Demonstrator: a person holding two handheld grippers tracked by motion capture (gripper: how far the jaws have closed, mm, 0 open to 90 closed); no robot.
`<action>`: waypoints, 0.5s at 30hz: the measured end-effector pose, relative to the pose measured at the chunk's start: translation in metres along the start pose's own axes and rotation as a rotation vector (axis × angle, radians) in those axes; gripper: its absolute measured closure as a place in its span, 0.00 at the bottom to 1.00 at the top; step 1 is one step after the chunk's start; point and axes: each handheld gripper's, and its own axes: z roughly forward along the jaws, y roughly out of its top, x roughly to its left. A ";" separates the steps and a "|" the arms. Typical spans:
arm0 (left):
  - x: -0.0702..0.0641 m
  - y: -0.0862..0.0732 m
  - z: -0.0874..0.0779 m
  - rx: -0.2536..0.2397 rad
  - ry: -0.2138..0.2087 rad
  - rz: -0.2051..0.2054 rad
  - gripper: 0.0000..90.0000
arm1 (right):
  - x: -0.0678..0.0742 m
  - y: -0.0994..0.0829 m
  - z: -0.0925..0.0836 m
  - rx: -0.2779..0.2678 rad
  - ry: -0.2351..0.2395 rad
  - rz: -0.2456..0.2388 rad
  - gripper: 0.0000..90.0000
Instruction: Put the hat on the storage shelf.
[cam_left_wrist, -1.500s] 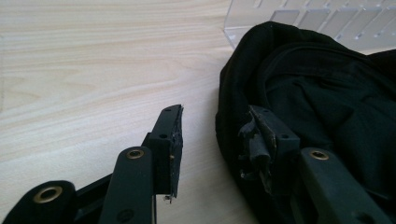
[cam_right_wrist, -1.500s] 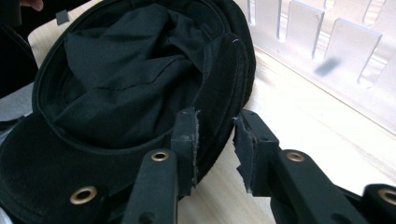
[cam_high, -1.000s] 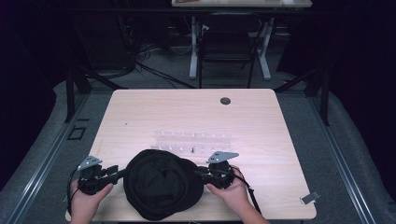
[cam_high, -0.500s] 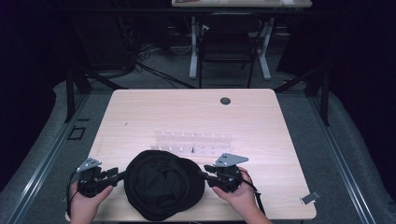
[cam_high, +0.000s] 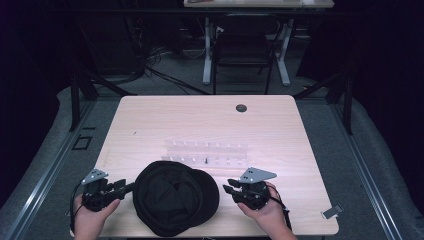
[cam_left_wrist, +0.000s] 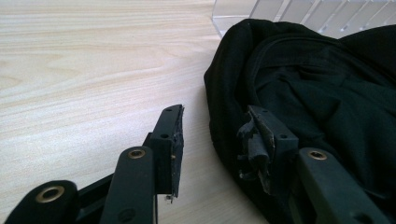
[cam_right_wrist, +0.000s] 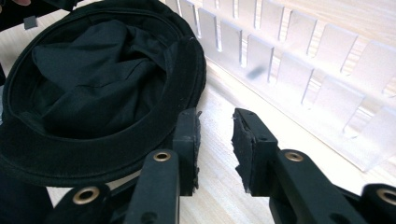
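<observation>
A black hat (cam_high: 175, 197) lies upside down near the table's front edge, its hollow facing up, and it appears again in the left gripper view (cam_left_wrist: 327, 93) and the right gripper view (cam_right_wrist: 93, 79). My left gripper (cam_high: 129, 187) is open at the hat's left rim. In its own view (cam_left_wrist: 215, 135) one jaw stands over the bare wood and the other over the black cloth, with the rim between them. My right gripper (cam_high: 227, 190) is open just right of the brim, with bare wood between its jaws (cam_right_wrist: 215, 126).
A clear plastic rack (cam_high: 205, 152) with several slots lies just behind the hat, close to the right gripper (cam_right_wrist: 299, 70). The light wood table (cam_high: 200, 120) has a round cable hole (cam_high: 241, 108) at the back. A small grey item (cam_high: 332, 211) sits at the front right corner.
My right gripper has drawn back to the right and toward the front edge, away from the hat's brim. The left gripper has stayed at the left rim.
</observation>
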 end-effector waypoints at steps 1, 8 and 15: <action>-0.001 0.000 0.001 -0.014 0.001 -0.002 0.64 | 0.000 0.000 0.000 -0.003 -0.002 -0.001 0.80; -0.002 0.000 0.002 -0.005 -0.012 0.000 0.66 | 0.004 -0.001 0.000 0.011 0.003 -0.022 0.93; -0.003 -0.001 0.003 0.003 -0.022 -0.026 0.65 | 0.009 0.001 0.004 0.015 0.026 -0.040 0.94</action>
